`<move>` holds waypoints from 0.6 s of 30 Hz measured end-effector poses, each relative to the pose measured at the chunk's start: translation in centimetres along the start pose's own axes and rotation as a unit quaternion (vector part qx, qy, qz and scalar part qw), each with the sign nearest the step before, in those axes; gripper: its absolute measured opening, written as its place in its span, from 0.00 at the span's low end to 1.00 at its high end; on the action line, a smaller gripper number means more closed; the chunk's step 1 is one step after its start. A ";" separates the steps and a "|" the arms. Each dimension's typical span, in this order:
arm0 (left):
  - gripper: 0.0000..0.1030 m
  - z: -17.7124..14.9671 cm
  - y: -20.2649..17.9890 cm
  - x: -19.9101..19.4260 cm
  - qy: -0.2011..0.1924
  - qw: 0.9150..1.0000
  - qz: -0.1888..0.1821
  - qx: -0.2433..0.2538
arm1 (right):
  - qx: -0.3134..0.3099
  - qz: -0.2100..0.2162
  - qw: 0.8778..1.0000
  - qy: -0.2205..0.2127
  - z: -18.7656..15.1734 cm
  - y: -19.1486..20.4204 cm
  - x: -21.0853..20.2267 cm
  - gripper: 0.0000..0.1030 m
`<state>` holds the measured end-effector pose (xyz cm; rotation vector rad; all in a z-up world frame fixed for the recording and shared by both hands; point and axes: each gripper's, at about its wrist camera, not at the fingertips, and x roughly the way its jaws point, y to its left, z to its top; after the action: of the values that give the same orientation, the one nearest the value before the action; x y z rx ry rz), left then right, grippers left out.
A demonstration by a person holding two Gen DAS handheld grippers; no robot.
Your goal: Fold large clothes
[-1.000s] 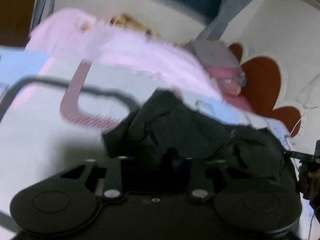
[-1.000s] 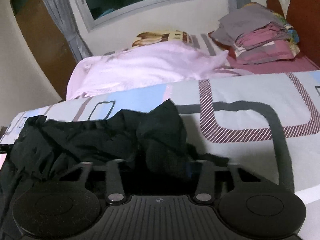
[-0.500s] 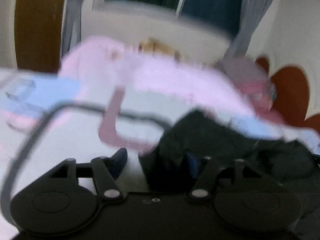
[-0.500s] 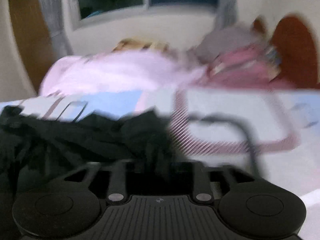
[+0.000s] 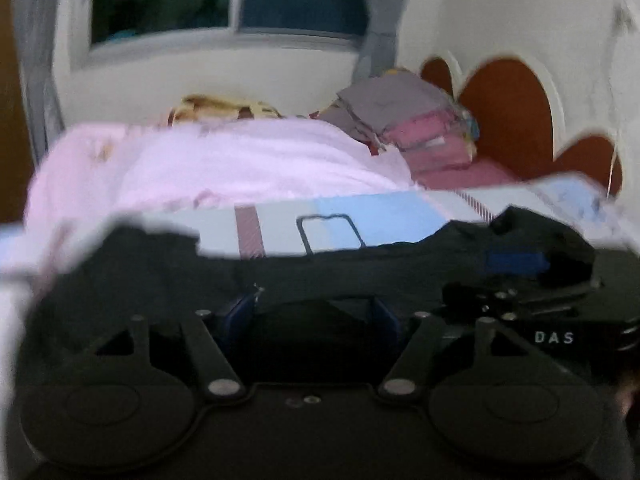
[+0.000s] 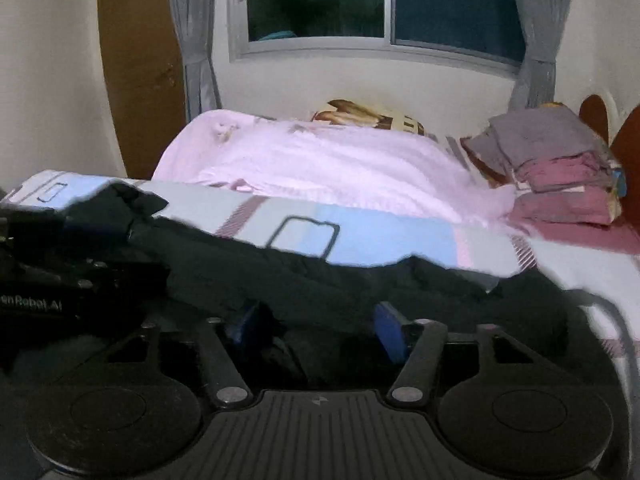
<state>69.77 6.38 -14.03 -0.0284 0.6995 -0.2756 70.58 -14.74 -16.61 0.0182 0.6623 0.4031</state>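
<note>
A black garment lies stretched in a long band across the patterned bedsheet. My left gripper hovers low over it, jaws opening. Its blue pads stand wide apart with dark cloth lying between them, unpressed. In the right wrist view the same garment runs from side to side. My right gripper has its jaws closing, pads still apart over loose cloth. Each gripper shows in the other's view: the right gripper at the right, the left gripper at the left, with cloth bunched at their tips.
A pink blanket lies heaped behind the garment. A stack of folded grey and maroon clothes sits at the back right by the red headboard. A window and grey curtains fill the far wall.
Both grippers were shut on the bunched black garment. Their jaws have since come apart, both hands have swept sideways, and the garment now lies drawn out in a long band.
</note>
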 end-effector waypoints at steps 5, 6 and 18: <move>0.64 -1.7 -1.0 1.1 -0.026 0.999 0.033 0.020 | 0.011 0.000 1.000 -0.029 -1.8 -0.4 1.8 0.61; 0.65 -2.0 -0.8 1.4 -0.031 0.999 0.030 0.011 | 0.020 0.006 0.999 -0.041 -2.1 -0.6 1.8 0.61; 0.77 -2.1 3.3 -5.4 -0.039 0.995 0.077 0.047 | 0.000 -0.043 0.998 -0.049 -2.0 -5.5 -6.6 0.61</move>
<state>65.24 11.16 -12.63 0.1029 0.6075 -0.1589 66.60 -22.49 -15.07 0.0094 0.5636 0.3182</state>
